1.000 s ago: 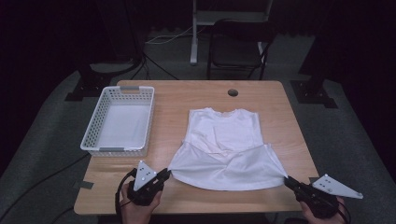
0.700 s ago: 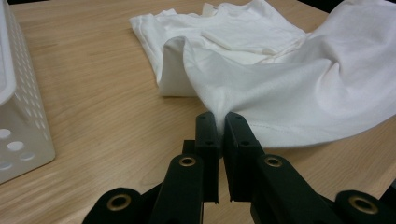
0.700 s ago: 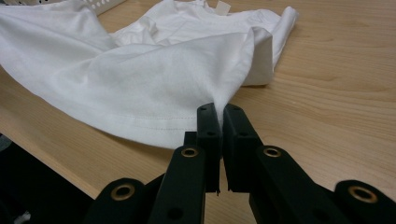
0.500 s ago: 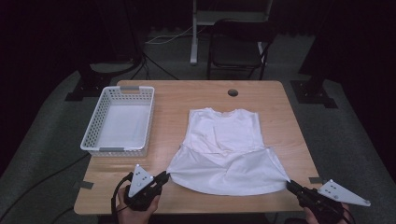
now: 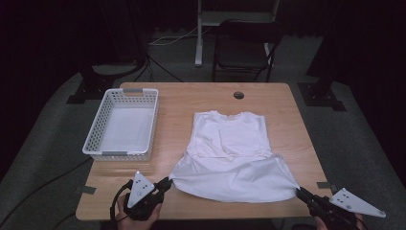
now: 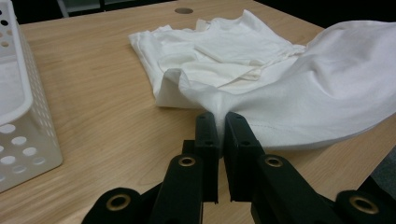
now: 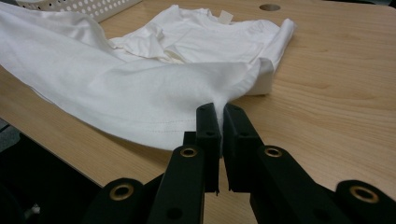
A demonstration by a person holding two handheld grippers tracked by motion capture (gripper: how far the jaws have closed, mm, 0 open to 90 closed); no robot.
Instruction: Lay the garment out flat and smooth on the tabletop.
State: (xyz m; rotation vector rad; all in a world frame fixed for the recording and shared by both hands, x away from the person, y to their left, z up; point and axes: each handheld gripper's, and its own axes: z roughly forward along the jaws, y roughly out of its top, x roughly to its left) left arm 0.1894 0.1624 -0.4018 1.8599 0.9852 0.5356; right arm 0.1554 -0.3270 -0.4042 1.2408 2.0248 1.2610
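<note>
A white T-shirt [image 5: 230, 153] lies on the wooden table [image 5: 191, 103], collar toward the far side and sleeves folded in. Its hem is stretched wide across the near edge. My left gripper [image 5: 167, 182] is shut on the hem's left corner, and in the left gripper view the cloth [image 6: 299, 93] is pinched between the black jaws of that gripper [image 6: 220, 116]. My right gripper [image 5: 299, 191] is shut on the hem's right corner. In the right gripper view the shirt [image 7: 154, 93] bunches into the closed tips of my right gripper [image 7: 218, 109].
A white perforated basket [image 5: 123, 123] stands empty at the left of the table. A round cable hole [image 5: 238, 95] sits near the far edge. A dark chair [image 5: 244, 48] and stand bases are on the floor beyond the table.
Both grippers have drawn back slightly toward the near edge with the hem corners held. The hem is pulled wider and tauter than before.
</note>
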